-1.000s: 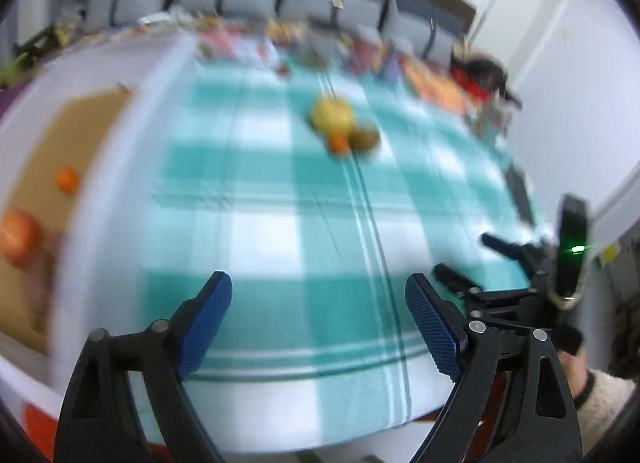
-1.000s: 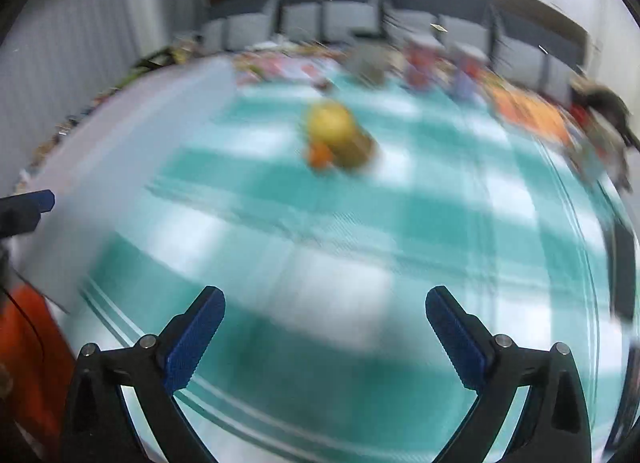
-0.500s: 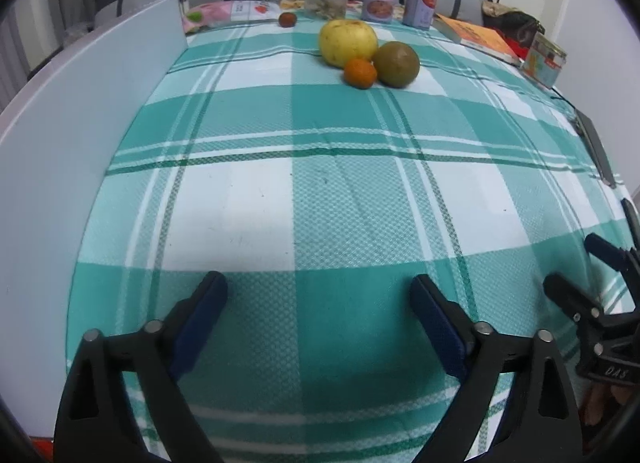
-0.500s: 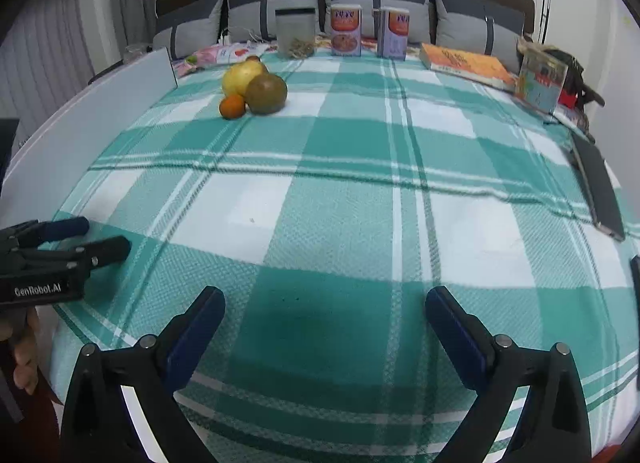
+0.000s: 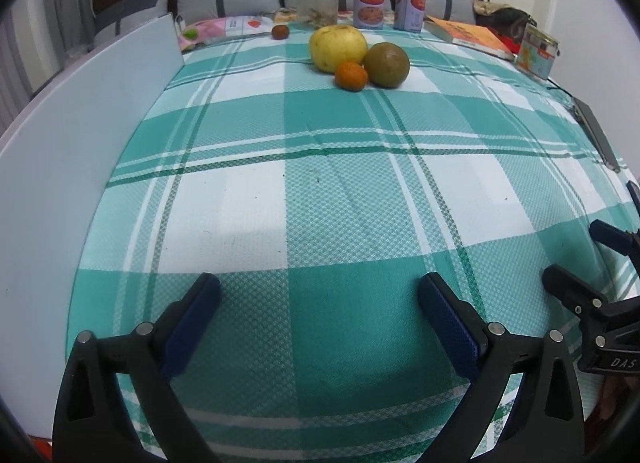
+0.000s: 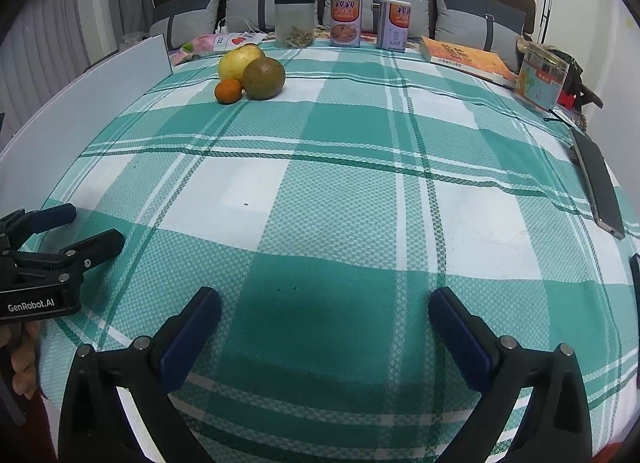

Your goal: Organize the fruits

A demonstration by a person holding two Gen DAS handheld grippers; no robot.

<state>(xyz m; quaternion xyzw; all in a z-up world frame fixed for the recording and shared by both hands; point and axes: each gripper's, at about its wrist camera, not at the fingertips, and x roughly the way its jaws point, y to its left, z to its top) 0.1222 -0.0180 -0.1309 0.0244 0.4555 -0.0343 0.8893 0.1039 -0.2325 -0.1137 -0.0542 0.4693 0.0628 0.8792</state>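
Three fruits sit touching on the far part of the checked cloth: a yellow fruit (image 5: 337, 48), a small orange (image 5: 351, 76) and a green-brown fruit (image 5: 386, 64). A small dark red fruit (image 5: 279, 32) lies apart, further back. The right wrist view shows the yellow fruit (image 6: 236, 61), orange (image 6: 228, 91) and green-brown fruit (image 6: 263, 78) at upper left. My left gripper (image 5: 319, 283) hovers over the near edge of the cloth, its jaws opening with nothing between them. My right gripper (image 6: 325, 295) is open and empty beside it.
A white board (image 5: 80, 135) stands along the left side. Two cans (image 5: 370, 2), a clear jar (image 5: 316, 1), an orange book (image 5: 472, 36) and a printed box (image 5: 538, 53) line the back and right. A dark phone (image 6: 598, 187) lies at the right edge.
Both views went from blurred sweeping motion to a steady look at the cloth from lower down. The left jaws stand slightly wider. Little differs over the last half second.
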